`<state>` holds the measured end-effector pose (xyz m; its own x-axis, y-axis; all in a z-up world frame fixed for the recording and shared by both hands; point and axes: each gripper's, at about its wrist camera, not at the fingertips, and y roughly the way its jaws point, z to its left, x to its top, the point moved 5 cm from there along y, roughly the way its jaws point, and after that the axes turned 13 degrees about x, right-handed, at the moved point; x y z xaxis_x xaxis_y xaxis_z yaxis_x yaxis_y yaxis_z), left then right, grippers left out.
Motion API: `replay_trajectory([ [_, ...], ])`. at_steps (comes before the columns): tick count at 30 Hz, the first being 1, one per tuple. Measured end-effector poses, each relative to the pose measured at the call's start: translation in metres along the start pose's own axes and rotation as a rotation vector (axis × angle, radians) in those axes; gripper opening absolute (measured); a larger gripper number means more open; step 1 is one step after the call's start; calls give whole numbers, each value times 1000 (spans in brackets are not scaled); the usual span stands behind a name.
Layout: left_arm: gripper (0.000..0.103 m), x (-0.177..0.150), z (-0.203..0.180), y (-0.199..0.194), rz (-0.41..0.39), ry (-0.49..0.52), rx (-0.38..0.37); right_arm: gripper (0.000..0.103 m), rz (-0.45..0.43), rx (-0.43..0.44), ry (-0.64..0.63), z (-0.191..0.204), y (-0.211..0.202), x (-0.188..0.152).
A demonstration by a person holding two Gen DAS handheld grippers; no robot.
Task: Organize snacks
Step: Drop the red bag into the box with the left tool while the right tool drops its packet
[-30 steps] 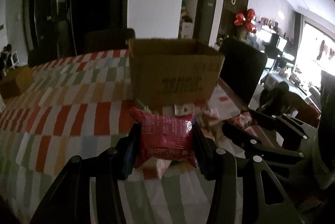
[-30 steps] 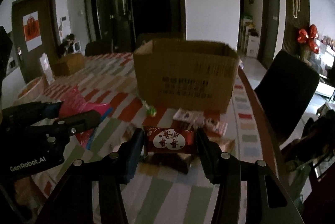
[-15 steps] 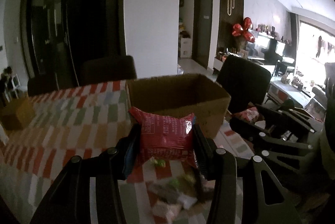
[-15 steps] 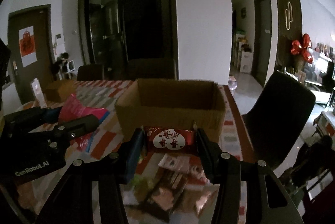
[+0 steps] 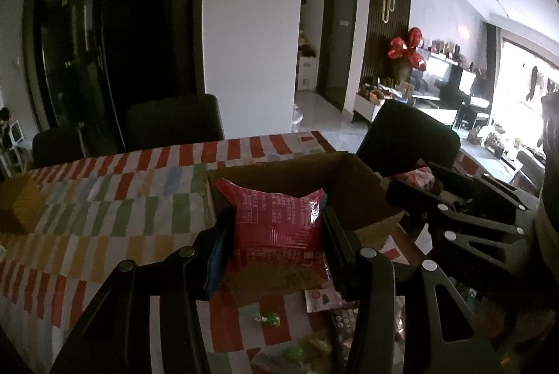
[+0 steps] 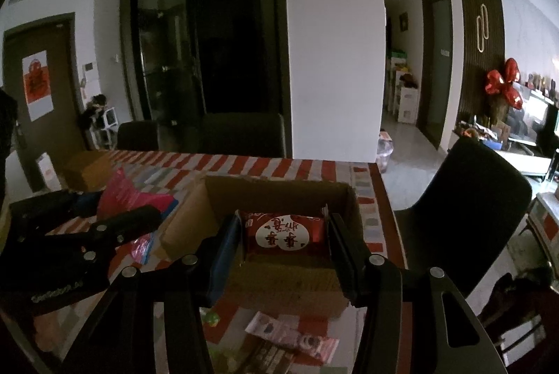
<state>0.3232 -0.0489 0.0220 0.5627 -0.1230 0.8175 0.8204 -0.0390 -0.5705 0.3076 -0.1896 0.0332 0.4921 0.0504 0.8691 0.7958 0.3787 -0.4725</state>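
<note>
Right now both claws are full. The left gripper (image 5: 276,231) pinches a puffy red foil snack packet (image 5: 276,227) between its black fingers, held above the near left part of the open brown cardboard box (image 5: 356,178). The right gripper (image 6: 284,234) clamps a dark red snack packet with a white round label (image 6: 284,232) over the box's near edge. More loose wrapped snacks (image 6: 293,339) lie on the striped patchwork tablecloth (image 5: 104,199) nearer than the box.
</note>
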Motion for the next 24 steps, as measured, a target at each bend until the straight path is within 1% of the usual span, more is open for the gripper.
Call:
replay_trajectory([
  [7, 48, 10, -1, 38, 86, -9, -14, 52, 72, -8, 47, -20, 37, 5],
  [12, 48, 15, -3, 55, 117, -4, -13, 52, 106, -10, 66, -32, 55, 5],
  [14, 53, 18, -4, 60, 128, -6, -9, 52, 117, -9, 75, -37, 59, 5],
  [15, 55, 19, -4, 63, 134, -7, 5, 52, 122, -8, 82, -40, 62, 5],
  [16, 61, 20, -3, 64, 133, -7, 15, 54, 124, -9, 85, -42, 64, 6],
  [17, 67, 21, -1, 64, 129, -8, 24, 59, 126, -16, 87, -43, 65, 6],
  [18, 69, 21, 0, 62, 122, -10, 34, 63, 131, -29, 88, -45, 64, 5],
  [19, 74, 20, 2, 60, 114, -9, 45, 71, 131, -39, 88, -46, 62, 6],
  [20, 76, 20, 4, 58, 107, -6, 52, 73, 125, -51, 83, -46, 59, 5],
  [24, 82, 14, 8, 41, 80, 15, 87, 74, 104, -63, 54, -37, 47, 3],
])
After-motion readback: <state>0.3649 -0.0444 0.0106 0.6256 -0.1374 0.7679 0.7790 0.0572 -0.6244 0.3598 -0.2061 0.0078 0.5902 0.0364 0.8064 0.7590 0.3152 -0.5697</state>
